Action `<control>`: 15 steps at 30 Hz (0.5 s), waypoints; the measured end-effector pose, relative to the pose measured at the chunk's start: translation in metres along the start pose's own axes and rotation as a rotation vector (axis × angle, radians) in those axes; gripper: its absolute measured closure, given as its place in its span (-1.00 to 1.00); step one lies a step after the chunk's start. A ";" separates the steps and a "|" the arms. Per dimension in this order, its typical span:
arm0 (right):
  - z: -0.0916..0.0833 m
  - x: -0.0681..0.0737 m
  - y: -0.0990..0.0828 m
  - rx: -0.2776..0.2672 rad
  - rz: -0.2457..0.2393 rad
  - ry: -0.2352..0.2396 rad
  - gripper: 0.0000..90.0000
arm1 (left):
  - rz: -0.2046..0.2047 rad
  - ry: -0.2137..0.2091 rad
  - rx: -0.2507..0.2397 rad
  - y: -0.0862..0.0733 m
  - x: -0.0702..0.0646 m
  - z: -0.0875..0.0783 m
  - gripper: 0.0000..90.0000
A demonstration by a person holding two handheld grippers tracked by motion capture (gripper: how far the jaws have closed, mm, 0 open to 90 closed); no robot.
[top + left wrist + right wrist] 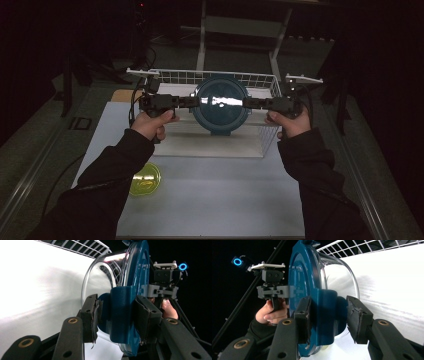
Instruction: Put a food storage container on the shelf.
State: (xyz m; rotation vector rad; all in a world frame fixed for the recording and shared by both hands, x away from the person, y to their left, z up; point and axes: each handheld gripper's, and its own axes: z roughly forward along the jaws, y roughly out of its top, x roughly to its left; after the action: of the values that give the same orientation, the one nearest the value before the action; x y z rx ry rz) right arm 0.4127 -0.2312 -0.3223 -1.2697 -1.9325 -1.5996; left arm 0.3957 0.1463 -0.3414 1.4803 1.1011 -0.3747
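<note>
Blue-lidded glass container (221, 104) sits at frame centre, above the white wire basket (260, 80). Left gripper (192, 102) and right gripper (248, 103) each clamp a blue side latch of the lid.

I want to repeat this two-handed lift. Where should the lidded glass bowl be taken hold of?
By the blue lid's side clasps, one gripper from each side. They stick out past the round glass bowl, giving flat faces to pinch, as the left gripper and right gripper do.
</note>
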 end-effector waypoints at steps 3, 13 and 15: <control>0.005 -0.004 0.003 0.002 0.011 -0.014 0.28 | -0.020 0.006 0.002 0.001 0.006 0.001 0.24; 0.011 -0.011 0.013 -0.027 0.069 -0.012 0.27 | -0.055 0.009 0.029 0.015 0.014 0.004 0.21; 0.013 -0.013 0.014 -0.037 0.076 -0.015 0.25 | -0.058 0.013 0.026 0.016 0.016 0.005 0.20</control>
State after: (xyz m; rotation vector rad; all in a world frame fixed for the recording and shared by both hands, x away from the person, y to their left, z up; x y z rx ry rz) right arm 0.4341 -0.2254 -0.3272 -1.3570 -1.8489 -1.5993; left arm 0.4185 0.1503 -0.3449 1.4778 1.1548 -0.4222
